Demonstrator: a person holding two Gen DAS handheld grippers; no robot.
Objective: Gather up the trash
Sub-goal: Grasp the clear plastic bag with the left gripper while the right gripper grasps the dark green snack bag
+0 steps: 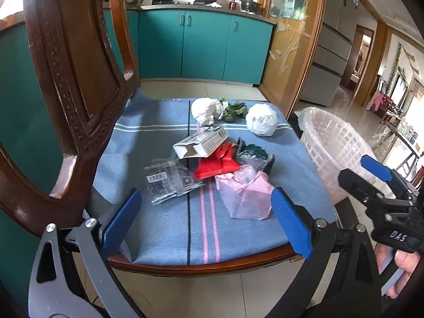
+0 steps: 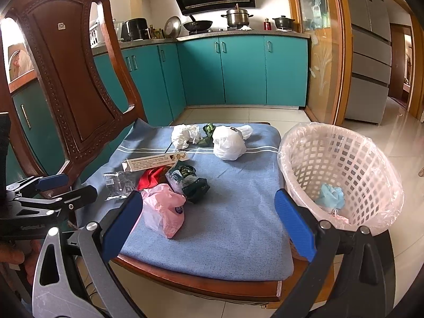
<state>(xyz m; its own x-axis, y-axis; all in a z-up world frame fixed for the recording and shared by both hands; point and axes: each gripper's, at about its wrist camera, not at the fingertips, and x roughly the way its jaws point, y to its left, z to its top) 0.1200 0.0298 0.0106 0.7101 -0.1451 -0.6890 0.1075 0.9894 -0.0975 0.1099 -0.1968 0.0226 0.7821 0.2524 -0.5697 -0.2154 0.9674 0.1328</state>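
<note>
Trash lies on a chair's blue cushion (image 1: 164,220) (image 2: 233,228): a pink plastic bag (image 1: 245,194) (image 2: 164,212), a clear printed wrapper (image 1: 169,180) (image 2: 118,182), a red packet (image 1: 216,163) (image 2: 151,179), a cardboard box (image 1: 202,143) (image 2: 155,162), a dark green packet (image 1: 255,155) (image 2: 189,180), two white bags (image 1: 262,119) (image 2: 228,143) and green leaves (image 1: 234,110). A lined pink basket (image 1: 334,148) (image 2: 341,175) stands right of the chair, holding a blue wad (image 2: 331,196). My left gripper (image 1: 206,222) is open and empty before the pile. My right gripper (image 2: 209,228) is open and empty over the cushion's front.
The carved wooden chair back (image 1: 74,84) (image 2: 69,84) rises on the left. Teal kitchen cabinets (image 1: 204,45) (image 2: 238,71) with pots on the counter stand behind. A tiled floor (image 2: 397,143) and a grey fridge (image 2: 371,53) lie to the right.
</note>
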